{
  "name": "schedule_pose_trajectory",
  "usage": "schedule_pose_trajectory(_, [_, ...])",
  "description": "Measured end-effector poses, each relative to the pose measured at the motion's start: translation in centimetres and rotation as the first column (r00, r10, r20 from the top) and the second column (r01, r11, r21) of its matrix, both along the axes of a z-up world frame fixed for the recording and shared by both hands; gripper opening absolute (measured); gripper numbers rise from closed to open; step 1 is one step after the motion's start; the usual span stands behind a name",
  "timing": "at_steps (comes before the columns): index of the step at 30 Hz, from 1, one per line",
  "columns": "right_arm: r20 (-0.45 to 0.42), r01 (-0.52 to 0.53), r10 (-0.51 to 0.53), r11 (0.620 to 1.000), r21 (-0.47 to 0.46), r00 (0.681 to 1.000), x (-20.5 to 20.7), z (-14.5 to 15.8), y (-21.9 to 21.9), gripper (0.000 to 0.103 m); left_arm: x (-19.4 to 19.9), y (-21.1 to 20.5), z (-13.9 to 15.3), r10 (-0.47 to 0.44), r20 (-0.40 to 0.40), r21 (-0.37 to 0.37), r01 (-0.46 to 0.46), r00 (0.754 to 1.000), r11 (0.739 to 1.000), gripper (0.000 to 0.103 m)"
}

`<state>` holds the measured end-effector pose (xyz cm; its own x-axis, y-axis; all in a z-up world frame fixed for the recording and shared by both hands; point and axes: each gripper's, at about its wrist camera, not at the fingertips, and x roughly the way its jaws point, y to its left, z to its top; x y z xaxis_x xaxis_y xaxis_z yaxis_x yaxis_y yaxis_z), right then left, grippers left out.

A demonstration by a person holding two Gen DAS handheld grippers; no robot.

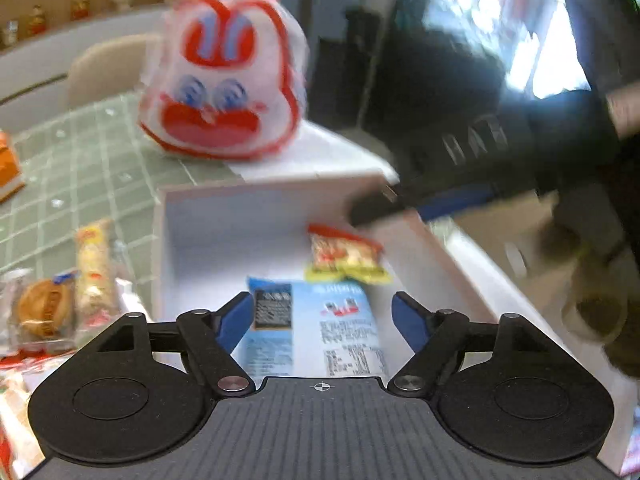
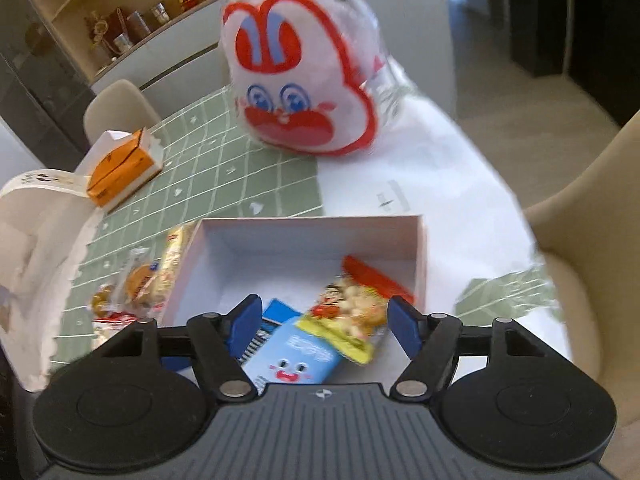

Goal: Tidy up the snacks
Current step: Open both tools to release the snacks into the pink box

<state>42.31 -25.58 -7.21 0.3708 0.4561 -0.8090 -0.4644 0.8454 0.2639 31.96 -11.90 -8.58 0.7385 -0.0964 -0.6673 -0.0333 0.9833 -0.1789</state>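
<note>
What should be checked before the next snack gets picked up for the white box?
1. Left gripper open, nothing held: ok.
2. Right gripper open, pads clear of the yellow snack packet: ok.
3. Yellow snack packet and blue packet inside the white box: ok.
4. Free floor space in the box: ok.
5. Loose snacks left of the box unobstructed: ok.
6. Right gripper steady: cannot tell, picture blurred.

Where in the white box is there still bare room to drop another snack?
The white box is bare across its far half, from the back wall down to the red and yellow snack packet, and along its left wall. The near part is crowded: that packet overlaps the blue packet. Outside, wrapped snacks crowd the box's left side.
</note>
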Motion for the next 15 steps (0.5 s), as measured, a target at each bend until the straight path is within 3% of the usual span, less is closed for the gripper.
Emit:
schedule_pose_trajectory(3, [0.037,0.014,-0.014,1.000,-0.008,0.999,-1.3,0.6,-0.8,0.070,-2.0,1.7,1.1,0.077,0.043,-0.096,-0.073,0.996,0.993,0.080])
schedule_pose_trajectory(6, [0.042,0.018,-0.016,0.999,-0.048,0.999,-2.7,0.6,-0.9,0.070,-5.3,3.4,1.5,0.106,0.018,-0.160,-0.102,0.994,0.982,0.080])
schedule_pose_trajectory(9, [-0.053,-0.042,0.041,0.999,-0.020,0.998,-4.2,-0.6,0.0,0.068,-8.7,5.0,0.9,0.131,-0.067,-0.193,-0.142,0.989,0.971,0.080])
schedule_pose_trajectory(11, [-0.096,-0.075,0.070,0.996,-0.047,0.993,-4.7,-1.9,1.4,0.058,-10.2,5.8,0.2,0.107,-0.118,-0.206,-0.130,0.987,0.970,0.080])
schedule_pose_trajectory(15, [-0.054,-0.050,0.041,0.983,-0.179,0.998,-4.8,-3.8,3.9,0.051,-13.6,8.2,-0.5,0.119,-0.163,-0.193,-0.149,0.979,0.970,0.080])
